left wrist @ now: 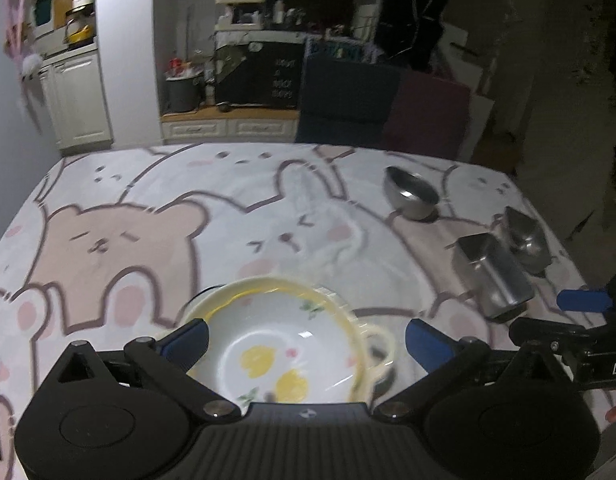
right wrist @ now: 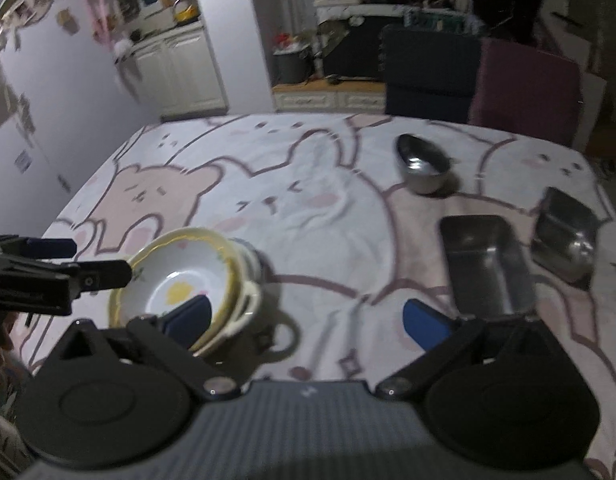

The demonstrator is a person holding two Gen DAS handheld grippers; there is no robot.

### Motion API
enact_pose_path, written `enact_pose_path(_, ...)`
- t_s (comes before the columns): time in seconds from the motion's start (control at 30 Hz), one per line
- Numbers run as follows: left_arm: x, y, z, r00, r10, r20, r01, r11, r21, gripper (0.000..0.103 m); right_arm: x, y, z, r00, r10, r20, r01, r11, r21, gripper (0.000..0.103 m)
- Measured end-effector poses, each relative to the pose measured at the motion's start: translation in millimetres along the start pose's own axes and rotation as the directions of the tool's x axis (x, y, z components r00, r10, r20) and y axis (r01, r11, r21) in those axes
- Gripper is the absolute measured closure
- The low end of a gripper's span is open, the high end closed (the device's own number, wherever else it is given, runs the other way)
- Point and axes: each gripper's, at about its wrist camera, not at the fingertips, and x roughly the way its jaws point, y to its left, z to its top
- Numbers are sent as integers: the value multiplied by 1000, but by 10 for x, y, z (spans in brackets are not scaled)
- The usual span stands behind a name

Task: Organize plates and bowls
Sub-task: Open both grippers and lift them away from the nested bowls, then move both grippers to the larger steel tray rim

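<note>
Glazed ceramic is what you are dealing with in the stack of bowls (left wrist: 284, 340): stiff, smooth and breakable, heavier than it looks once several are nested. The glaze will likely be slippery against the blue pads, so a pinch on the thin rim alone could slide or chip it. Better, I think, to take the rim with one pad inside and one outside, or to use the small loop handle (left wrist: 381, 346) that shows on the right of the lower piece.

The top bowl is white inside with a yellow scalloped edge, two yellow blobs at the bottom and small green sprigs. It sits tilted on the pieces beneath, so the stack is not seated flat; how many pieces lie under it you cannot tell.

The stack stands on the near left part of the table (left wrist: 156, 200), on a cloth printed with bears and rabbits. To the right, well apart, are a round steel bowl (left wrist: 411, 192) at the far side, a rectangular steel tin (left wrist: 491, 276) nearer, and a second steel dish (left wrist: 525, 242) just beyond it. Those are light, hard and will not break, though they may skid.

Your left gripper (left wrist: 308, 340) hangs over the stack with its jaws wide and empty. Your right gripper (right wrist: 308, 320) is just right of the stack, jaws also wide, holding nothing.
</note>
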Motion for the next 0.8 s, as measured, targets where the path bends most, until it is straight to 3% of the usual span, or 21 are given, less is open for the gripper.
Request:
enact_pose_path(0.27, 300, -599, 219, 997, -70, 15, 69, 994, 89, 0, -237, -703, -151, 992, -113, 61, 104, 986, 133, 0)
enact_pose_path(0.5, 735, -1244, 419, 990, -135, 31, 124, 965, 233, 0, -115, -1293, -265, 977, -209, 41, 187, 936, 299, 0)
enact_pose_path(0.63, 993, -1502, 465, 988, -154, 9, 145, 946, 290, 0, 31, -1571, -308, 983, -182, 6, 160, 878, 452, 0)
enact_pose_path(0.73, 1171, -1648, 516, 986, -166, 3, 157, 939, 307, 0, 160, -1730, -336, 987, -159, -18, 141, 809, 570, 1)
enact_pose_path(0.8, 1284, -1715, 558, 985, -173, 4, 164, 936, 310, 0, 266, -1822, -349, 988, -150, -30, 136, 765, 630, 7)
